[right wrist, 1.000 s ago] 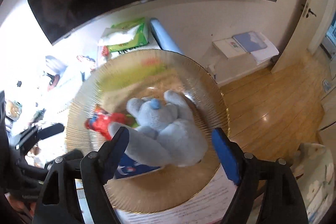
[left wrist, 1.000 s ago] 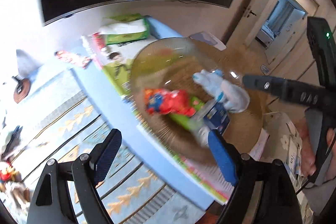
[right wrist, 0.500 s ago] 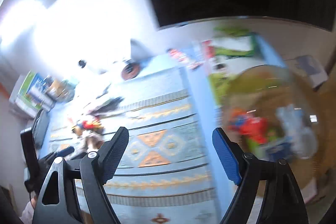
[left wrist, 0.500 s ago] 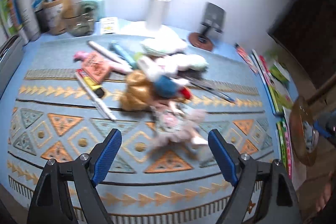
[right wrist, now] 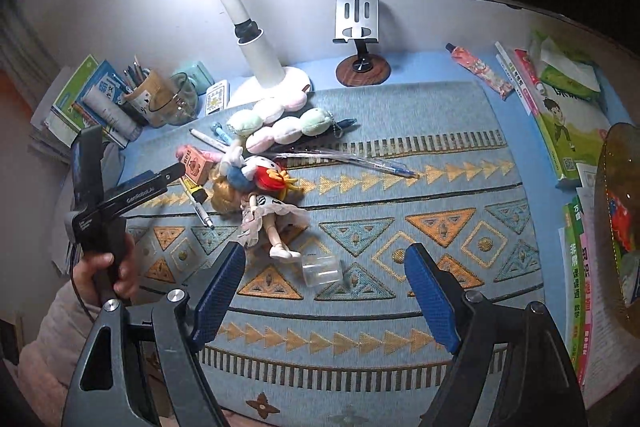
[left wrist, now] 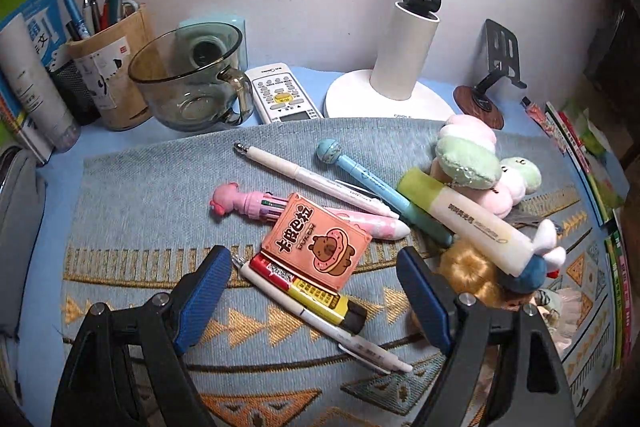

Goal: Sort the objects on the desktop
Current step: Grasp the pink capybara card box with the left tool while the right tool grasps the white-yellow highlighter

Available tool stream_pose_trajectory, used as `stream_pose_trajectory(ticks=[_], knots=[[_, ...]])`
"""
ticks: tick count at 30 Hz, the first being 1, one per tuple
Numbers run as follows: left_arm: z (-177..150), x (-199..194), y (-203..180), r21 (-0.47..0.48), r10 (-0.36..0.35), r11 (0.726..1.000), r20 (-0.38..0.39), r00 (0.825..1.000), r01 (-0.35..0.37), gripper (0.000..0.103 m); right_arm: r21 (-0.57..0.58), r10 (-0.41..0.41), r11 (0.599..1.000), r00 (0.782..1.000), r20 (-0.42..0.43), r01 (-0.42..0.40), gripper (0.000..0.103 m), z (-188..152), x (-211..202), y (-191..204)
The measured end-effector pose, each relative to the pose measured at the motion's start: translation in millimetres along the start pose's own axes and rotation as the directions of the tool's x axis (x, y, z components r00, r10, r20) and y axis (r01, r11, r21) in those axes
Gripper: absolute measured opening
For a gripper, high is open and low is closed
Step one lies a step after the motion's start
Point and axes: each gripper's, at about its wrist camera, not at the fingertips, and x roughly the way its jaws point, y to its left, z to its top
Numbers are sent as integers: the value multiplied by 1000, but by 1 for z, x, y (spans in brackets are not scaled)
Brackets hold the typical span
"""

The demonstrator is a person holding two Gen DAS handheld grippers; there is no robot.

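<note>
My left gripper [left wrist: 310, 287] hangs open, low over a stationery pile on the patterned mat [left wrist: 132, 187]. Between its blue pads lie a pink cartoon card box [left wrist: 316, 241], a yellow-black marker [left wrist: 312, 293] and a white pen [left wrist: 340, 333]. Beyond them are a pink pen [left wrist: 248, 205], a blue pen [left wrist: 376, 187], a yellow highlighter [left wrist: 464, 219], plush macarons [left wrist: 468, 155] and a doll [left wrist: 472, 267]. My right gripper [right wrist: 324, 279] stands open above the mat's middle, over a small clear cup [right wrist: 322, 269] lying beside the doll [right wrist: 264, 211]. Nothing is held.
At the back stand a glass mug [left wrist: 188, 79], a pen holder [left wrist: 112, 59], a remote [left wrist: 282, 97], a white lamp [left wrist: 404, 55] and a phone stand [right wrist: 358, 23]. Books [right wrist: 560, 115] and a glass plate [right wrist: 612, 155] holding toys line the right end. A hand [right wrist: 108, 267] grips the left tool.
Both views have swung left from the glass plate of toys to the mat. The left gripper has dropped close over the stationery pile. Both jaws stay equally wide.
</note>
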Motion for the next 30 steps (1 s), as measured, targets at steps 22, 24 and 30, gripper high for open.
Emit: stream_pose_trajectory(ticks=[22, 24, 30], knots=[[-33, -35, 6, 30, 7, 1000, 45, 999, -9, 60, -45, -29, 999, 990, -138, 23, 81, -9, 64, 11], [-48, -47, 10, 16, -3, 1000, 30, 1000, 3, 60, -64, -13, 998, 988, -151, 3, 78, -11, 72, 16], [-91, -52, 7, -9, -7, 1000, -33, 999, 6, 60, -82, 29, 996, 983, -180, -45, 45, -18, 84, 23]])
